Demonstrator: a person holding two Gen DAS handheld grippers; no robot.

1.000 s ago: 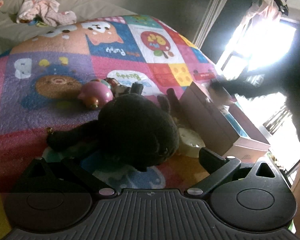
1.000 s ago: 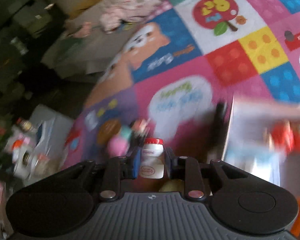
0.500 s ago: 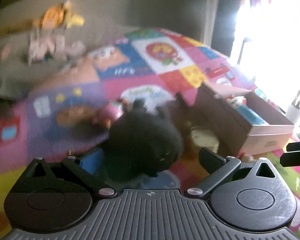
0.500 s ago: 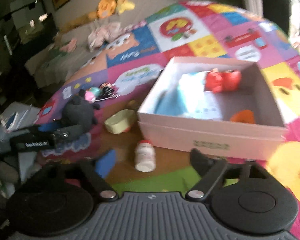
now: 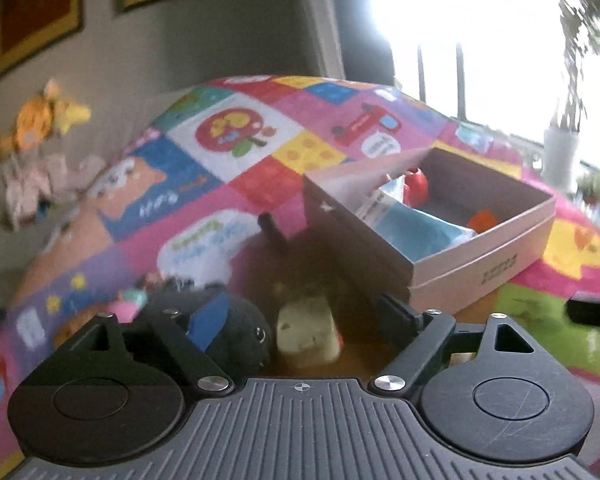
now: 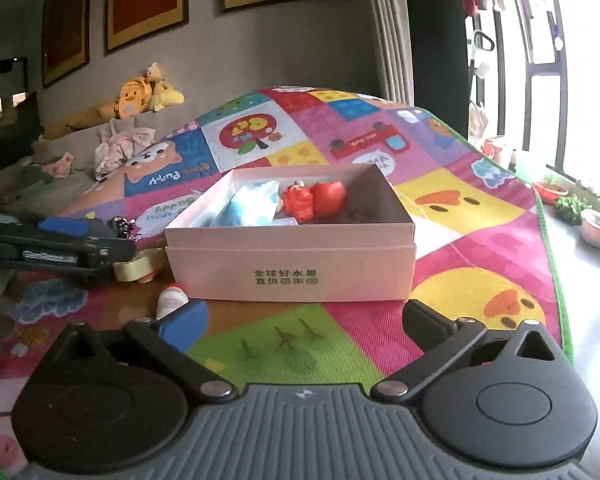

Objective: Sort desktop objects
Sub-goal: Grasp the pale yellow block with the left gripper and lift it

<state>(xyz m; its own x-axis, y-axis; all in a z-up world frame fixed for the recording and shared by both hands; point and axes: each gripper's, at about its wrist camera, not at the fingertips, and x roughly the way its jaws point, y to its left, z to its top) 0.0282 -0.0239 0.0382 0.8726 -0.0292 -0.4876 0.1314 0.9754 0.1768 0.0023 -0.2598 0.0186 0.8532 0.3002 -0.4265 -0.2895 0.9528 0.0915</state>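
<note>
Left gripper (image 5: 300, 316): jaws spread wide, nothing held. Black plush (image 5: 236, 332) lying on mat (image 5: 260, 168) against the blue-padded left finger (image 5: 206, 320), touching or just in front of it; cannot tell which. Yellowish tape roll (image 5: 306, 334) on mat between the two fingers, nearer the middle, clear of the right finger (image 5: 396, 316). Pink box (image 5: 480, 256) ahead and to the right, open top, near corner close beyond the right finger. Inside box: blue pack (image 5: 416, 228), red toy (image 5: 418, 184), orange piece (image 5: 482, 220). Small toys (image 5: 140, 296) beyond the plush, blurred, not identifiable.

Right gripper (image 6: 304, 320): jaws spread wide, nothing held. Hovering low over mat (image 6: 460, 208), facing the long printed side of box (image 6: 292, 268). Small white bottle (image 6: 172, 300) lying on its side on mat, just beyond the tip of the blue left finger (image 6: 184, 320), outside the gap, close to the box's near left corner. Bare mat only between the fingers. Tape roll (image 6: 140, 266) left of box, partly hidden by left gripper (image 6: 68, 248), seen reaching in from the left edge. Red toy (image 6: 316, 198) and blue pack (image 6: 252, 204) resting in the box, side by side.

Background: sofa (image 6: 60, 160) with stuffed toys (image 6: 144, 94), framed pictures (image 6: 144, 0) on wall.
</note>
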